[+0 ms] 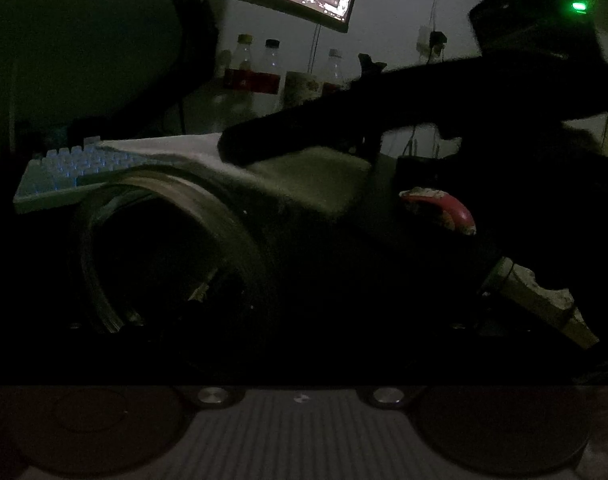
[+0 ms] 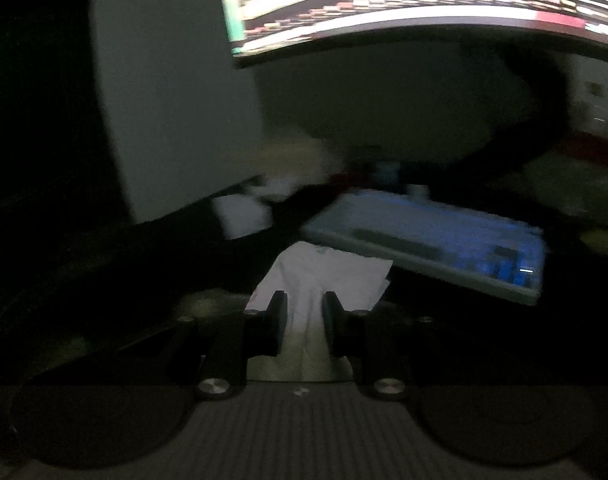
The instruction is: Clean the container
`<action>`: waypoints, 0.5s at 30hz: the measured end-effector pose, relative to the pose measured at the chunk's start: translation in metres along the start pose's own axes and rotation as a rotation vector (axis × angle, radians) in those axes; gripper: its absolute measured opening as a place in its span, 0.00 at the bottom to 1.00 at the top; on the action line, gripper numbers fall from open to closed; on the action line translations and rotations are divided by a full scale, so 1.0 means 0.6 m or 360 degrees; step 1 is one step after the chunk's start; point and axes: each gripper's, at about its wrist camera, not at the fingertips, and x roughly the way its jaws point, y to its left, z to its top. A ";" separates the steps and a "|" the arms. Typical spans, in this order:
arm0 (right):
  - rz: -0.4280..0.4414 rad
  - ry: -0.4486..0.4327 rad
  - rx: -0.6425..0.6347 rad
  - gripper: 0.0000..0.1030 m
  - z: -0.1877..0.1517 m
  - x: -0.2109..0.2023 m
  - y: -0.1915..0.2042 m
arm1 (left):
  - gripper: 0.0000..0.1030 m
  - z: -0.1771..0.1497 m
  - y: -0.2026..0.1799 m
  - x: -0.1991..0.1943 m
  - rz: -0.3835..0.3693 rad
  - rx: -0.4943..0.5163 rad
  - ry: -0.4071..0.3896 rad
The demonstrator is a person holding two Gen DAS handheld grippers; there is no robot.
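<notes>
Container (image 1: 175,248): a big dark round jar lying on its side, at about 8 o'clock in the left wrist view. Its open mouth points toward that camera and a bit left. Its long line runs away toward 2 o'clock. It looks hard and smooth, so I think it can slip or roll. Best to hold it by the thick rim.

Cloth (image 2: 324,276): white, soft and light, and it bends easily. It sticks out toward 12 o'clock in the right wrist view. Pinch it in the middle fold.

Right gripper (image 2: 304,304): its jaws are nearly together and pinch the cloth. In the left wrist view it presses the cloth on top of the container.

Left gripper: too dark. I cannot tell if it grips the container.
</notes>
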 end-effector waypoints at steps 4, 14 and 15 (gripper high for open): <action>-0.0047 0.0048 -0.0062 0.24 0.003 -0.010 0.016 | 0.99 -0.002 -0.001 -0.001 0.0005 0.0002 -0.0002; -0.0026 -0.0004 0.0076 0.42 0.025 0.030 -0.002 | 0.99 -0.002 0.003 0.004 0.0004 -0.0003 -0.0007; -0.0042 -0.0016 0.0061 0.42 0.020 0.034 0.000 | 0.99 -0.002 0.005 0.003 0.0003 -0.0009 -0.0009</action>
